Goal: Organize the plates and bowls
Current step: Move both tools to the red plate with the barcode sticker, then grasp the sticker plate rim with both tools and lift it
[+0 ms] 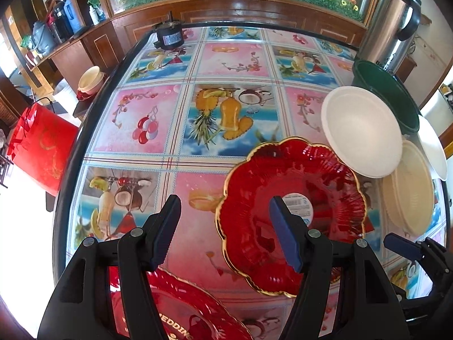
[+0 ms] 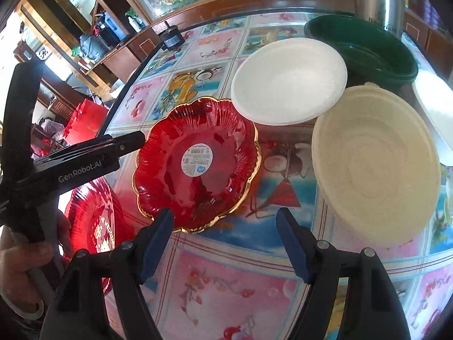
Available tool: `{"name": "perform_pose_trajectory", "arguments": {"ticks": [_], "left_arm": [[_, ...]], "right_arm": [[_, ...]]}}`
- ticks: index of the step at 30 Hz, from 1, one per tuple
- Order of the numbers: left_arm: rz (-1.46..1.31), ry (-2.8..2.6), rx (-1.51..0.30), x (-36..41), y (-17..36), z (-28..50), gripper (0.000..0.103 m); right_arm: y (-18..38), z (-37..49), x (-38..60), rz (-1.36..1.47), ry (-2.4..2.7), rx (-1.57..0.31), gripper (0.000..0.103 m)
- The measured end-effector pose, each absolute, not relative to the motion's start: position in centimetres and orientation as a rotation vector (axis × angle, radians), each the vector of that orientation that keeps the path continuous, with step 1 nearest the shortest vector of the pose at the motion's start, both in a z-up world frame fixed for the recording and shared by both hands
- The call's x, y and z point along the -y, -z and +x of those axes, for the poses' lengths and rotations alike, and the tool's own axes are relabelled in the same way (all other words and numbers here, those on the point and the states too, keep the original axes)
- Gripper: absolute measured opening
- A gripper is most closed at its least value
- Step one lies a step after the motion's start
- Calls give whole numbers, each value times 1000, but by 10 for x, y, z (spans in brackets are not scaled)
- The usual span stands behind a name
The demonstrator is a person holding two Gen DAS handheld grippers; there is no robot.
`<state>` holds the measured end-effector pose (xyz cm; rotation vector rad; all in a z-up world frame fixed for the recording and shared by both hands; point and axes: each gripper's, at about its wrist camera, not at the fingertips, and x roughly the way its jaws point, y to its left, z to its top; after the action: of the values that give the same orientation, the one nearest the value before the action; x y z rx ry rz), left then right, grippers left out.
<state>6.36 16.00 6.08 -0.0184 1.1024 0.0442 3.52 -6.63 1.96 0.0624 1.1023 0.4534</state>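
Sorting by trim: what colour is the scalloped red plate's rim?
Gold, clearest in the right wrist view: scalloped red plate.

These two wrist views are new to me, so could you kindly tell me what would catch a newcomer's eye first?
The red scalloped plate with a gold rim and a round white sticker stands out, lying mid-table on the bright fruit-print tablecloth. To its right sit a white bowl, a cream bowl and a dark green bowl near a steel flask. A second red plate lies at the near edge, under the left gripper, whose jaws stand open.
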Motion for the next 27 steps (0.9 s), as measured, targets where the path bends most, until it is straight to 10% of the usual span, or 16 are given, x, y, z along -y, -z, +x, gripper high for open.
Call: {"name": "perform_pose_trajectory", "arguments": {"ticks": [27], "left_arm": [[-21,60,-1244,-164,-22,96,65]], "right_arm": [[-3,58,64,137,-389,-1149,68]]}}
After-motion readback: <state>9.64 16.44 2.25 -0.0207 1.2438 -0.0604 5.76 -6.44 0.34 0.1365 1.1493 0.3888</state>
